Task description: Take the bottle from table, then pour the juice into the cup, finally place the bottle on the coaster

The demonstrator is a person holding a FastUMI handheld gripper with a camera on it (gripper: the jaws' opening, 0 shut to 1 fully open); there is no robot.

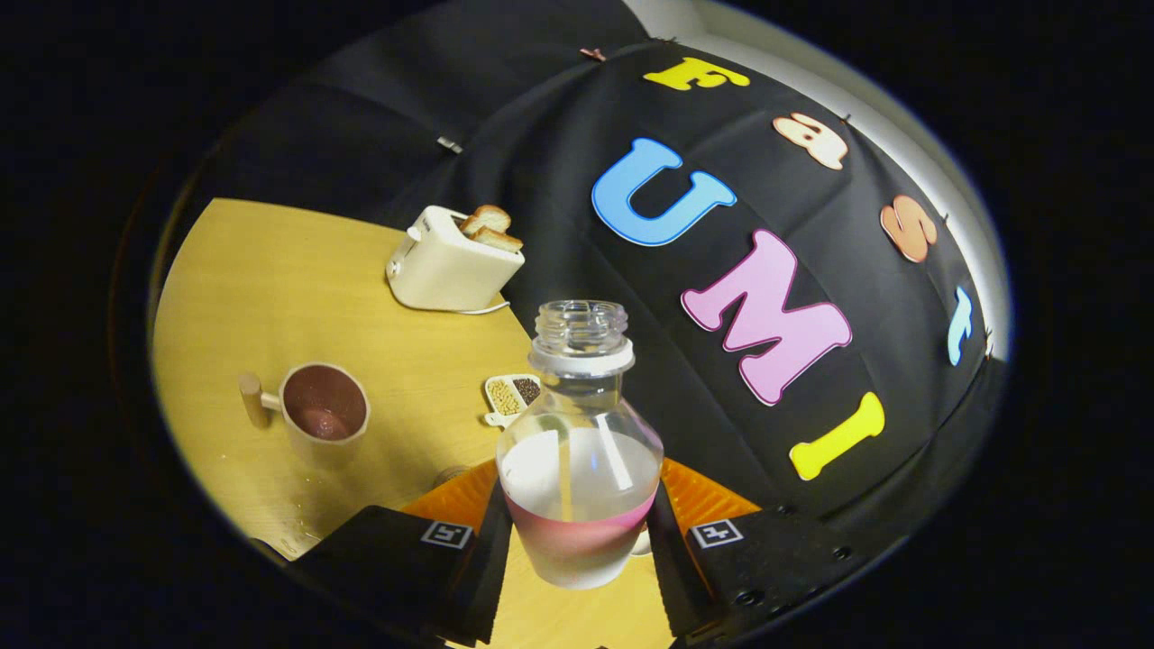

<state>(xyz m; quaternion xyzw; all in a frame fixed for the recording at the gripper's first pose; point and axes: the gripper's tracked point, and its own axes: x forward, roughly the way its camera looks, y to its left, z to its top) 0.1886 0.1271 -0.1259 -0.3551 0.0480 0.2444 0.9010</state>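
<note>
We see the tool [577, 532] pinching a clear, uncapped plastic bottle [580, 451] holding pale liquid, both fingers against its sides. A brown cup with wooden handle [323, 410] stands on the yellow wooden desk [270, 288].

— What stood in the way on the desk [270, 270]?

— The bottle [580, 451] sat between the fingers [491, 541], both pressing its sides, so the gap there was taken. Its open neck rose ahead and blocked the line straight forward.

— And off to the side?

— The cup [323, 413] stood on the desk, well apart from the bottle, handle pointing away from it. Bare wood lay between the two, wide enough to pass.

— Further back?

— A small two-part dish [511, 396] lay just beyond the bottle, close beside it. The toaster [451, 261] with bread stood at the far edge against the booth wall, its cord [482, 311] trailing toward the dish. Open desk spread between toaster and cup.
</note>
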